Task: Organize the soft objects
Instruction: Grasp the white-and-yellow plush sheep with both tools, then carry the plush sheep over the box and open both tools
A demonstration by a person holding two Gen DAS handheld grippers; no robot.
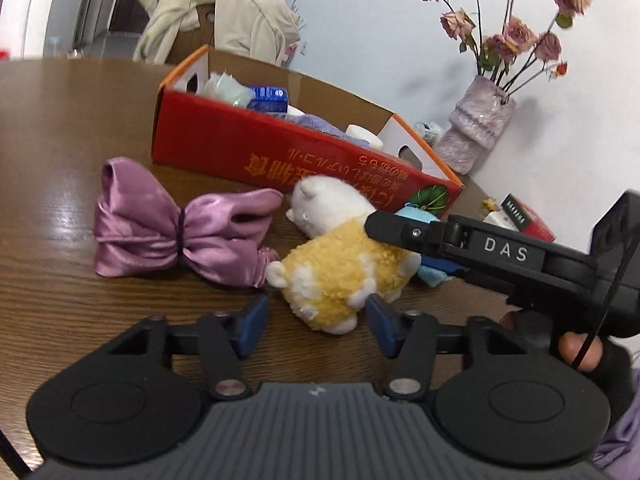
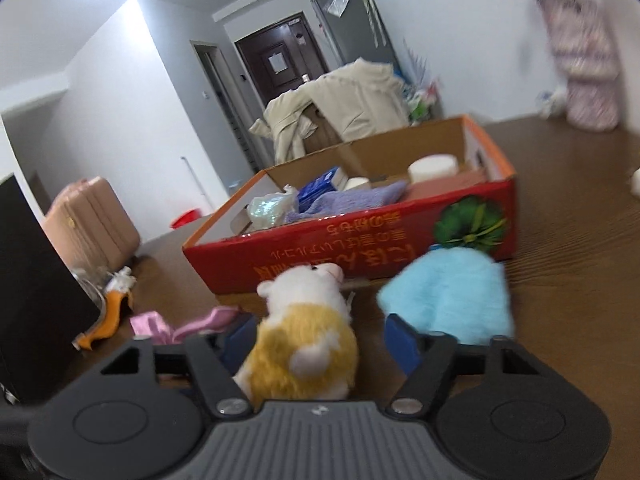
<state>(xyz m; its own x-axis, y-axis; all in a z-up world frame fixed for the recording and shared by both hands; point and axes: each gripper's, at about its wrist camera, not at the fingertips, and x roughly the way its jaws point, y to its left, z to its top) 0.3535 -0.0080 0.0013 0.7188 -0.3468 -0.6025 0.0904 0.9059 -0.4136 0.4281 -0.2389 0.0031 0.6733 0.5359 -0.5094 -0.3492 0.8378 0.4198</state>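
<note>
Plush hamster (image 1: 340,264), yellow and white, lies on its side on the wooden table (image 1: 60,160), just in front of the red cardboard box (image 1: 280,152). Its long axis runs from your left claw toward the box, head at the far end almost against the box wall, rump nearest you. In your right wrist view the same toy (image 2: 304,344) points its head away toward the box.

Your left claw (image 1: 316,322) sits low at the toy's rump with its blue pads apart; the right-hand pad (image 1: 380,328) is close to the fur, the left-hand one stands clear, so nothing is clamped. Your right claw (image 2: 320,344) straddles the toy's body, pads apart; whether the left-hand pad (image 2: 240,340) presses the fur you cannot tell from here. In the left view that right claw (image 1: 374,226) reaches in from the right over the toy's back.

A purple satin bow (image 1: 180,232) lies beside the toy's head, its long axis across the table. A fluffy blue cloth (image 2: 448,300) lies on the other side, against the box.
</note>
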